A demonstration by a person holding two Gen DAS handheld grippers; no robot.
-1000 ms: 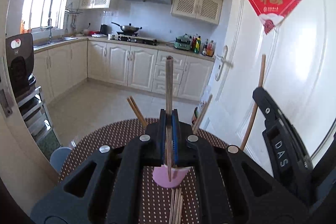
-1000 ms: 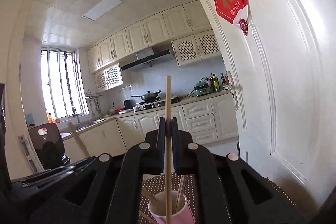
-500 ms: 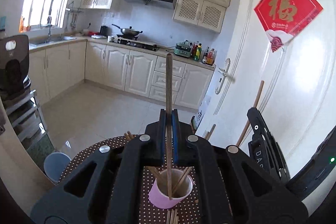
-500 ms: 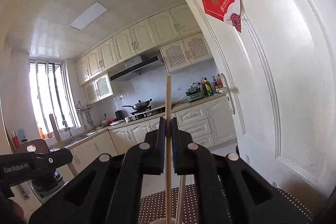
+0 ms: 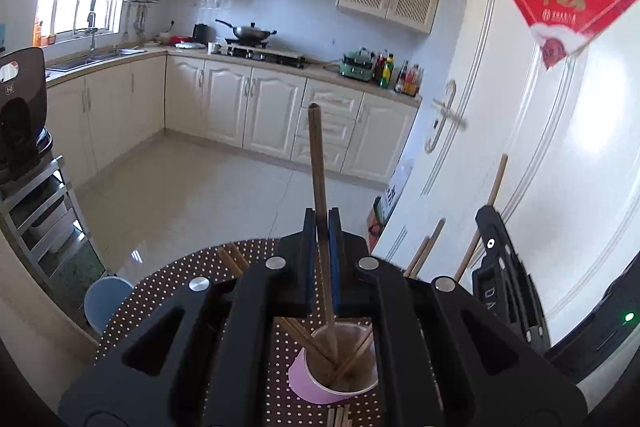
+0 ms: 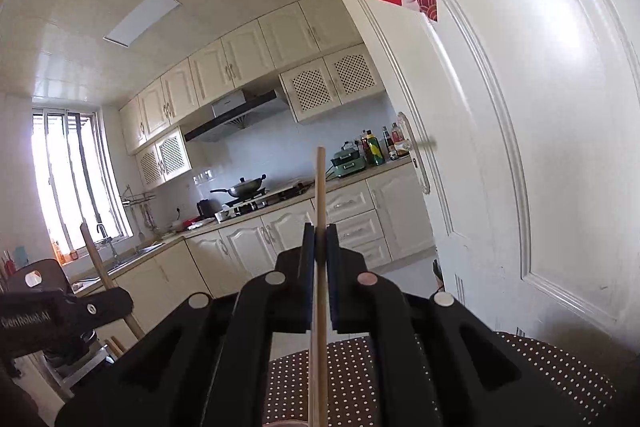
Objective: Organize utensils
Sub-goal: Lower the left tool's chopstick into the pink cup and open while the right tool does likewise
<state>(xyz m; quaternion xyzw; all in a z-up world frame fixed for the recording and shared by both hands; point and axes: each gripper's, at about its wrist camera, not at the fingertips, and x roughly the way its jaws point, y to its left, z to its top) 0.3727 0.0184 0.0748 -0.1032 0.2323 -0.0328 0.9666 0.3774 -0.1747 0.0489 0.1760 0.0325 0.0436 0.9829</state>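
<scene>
The left gripper (image 5: 322, 227) has its jaws closed on a dark brown chopstick (image 5: 318, 163), which stands nearly upright between the blue pads. The stick's top rises well above the jaws, and its lower end reaches down into a pink cup (image 5: 320, 385) that stands directly below and behind the jaws on the brown polka-dot bench (image 5: 176, 283). Several lighter chopsticks lean inside that cup, their tips showing to either side of the jaws.

The right gripper (image 6: 319, 239) has its jaws closed on a pale wooden chopstick (image 6: 320, 187), held upright, with its top well above the jaws and its shaft running down below them to the bottom edge of the view. The spotted bench lies beneath these jaws. The left gripper, with its stick, shows off to the left of the right jaws.
</scene>
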